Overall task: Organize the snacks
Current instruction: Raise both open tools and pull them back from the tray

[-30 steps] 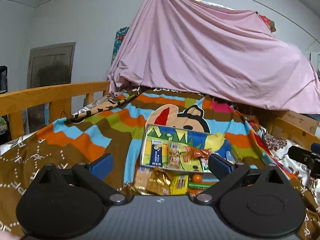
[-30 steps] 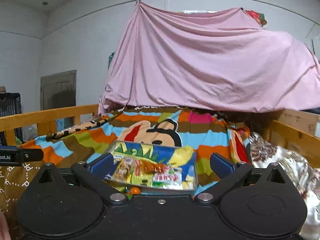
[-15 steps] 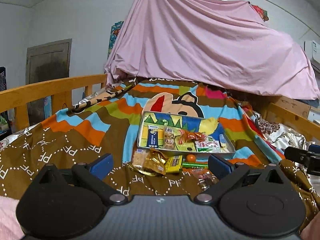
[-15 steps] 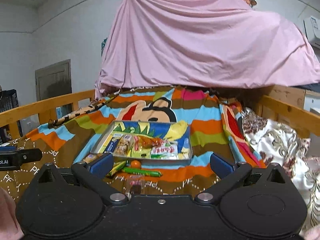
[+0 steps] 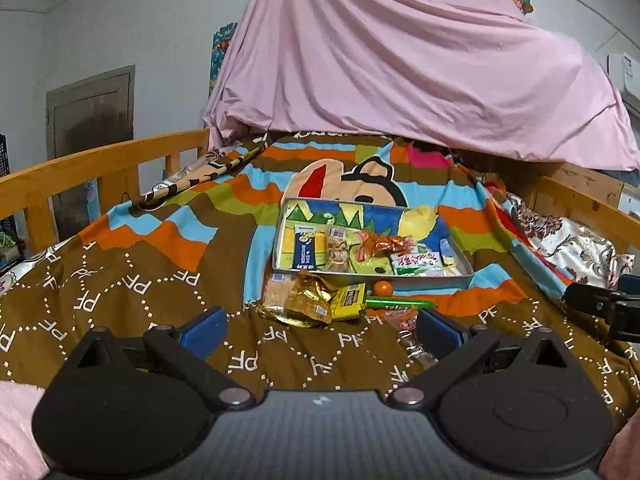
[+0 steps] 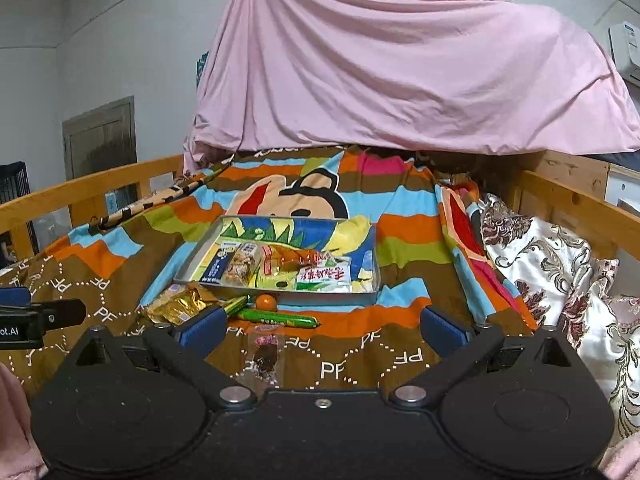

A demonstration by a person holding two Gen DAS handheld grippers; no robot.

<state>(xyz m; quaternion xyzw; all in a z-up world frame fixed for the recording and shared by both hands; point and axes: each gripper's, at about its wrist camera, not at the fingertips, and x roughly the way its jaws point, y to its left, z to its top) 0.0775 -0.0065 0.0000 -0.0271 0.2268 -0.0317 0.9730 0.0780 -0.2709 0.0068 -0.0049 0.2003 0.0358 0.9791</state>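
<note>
Both views now sit lower and show loose snacks. Left gripper (image 5: 318, 330) and right gripper (image 6: 320, 326): wide open, empty. Advice: approach gold packet (image 5: 310, 304) low, then tray (image 5: 434, 280).

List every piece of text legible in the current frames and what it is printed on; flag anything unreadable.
"PF": repeated in white all over the brown blanket.
"ot.AI": cut off at the frame edge, on the left gripper as seen in the right wrist view.
Snack packets in the tray: printing too small and blurred to read.
Loose packets in front of the tray, including the gold packet: unreadable.
</note>
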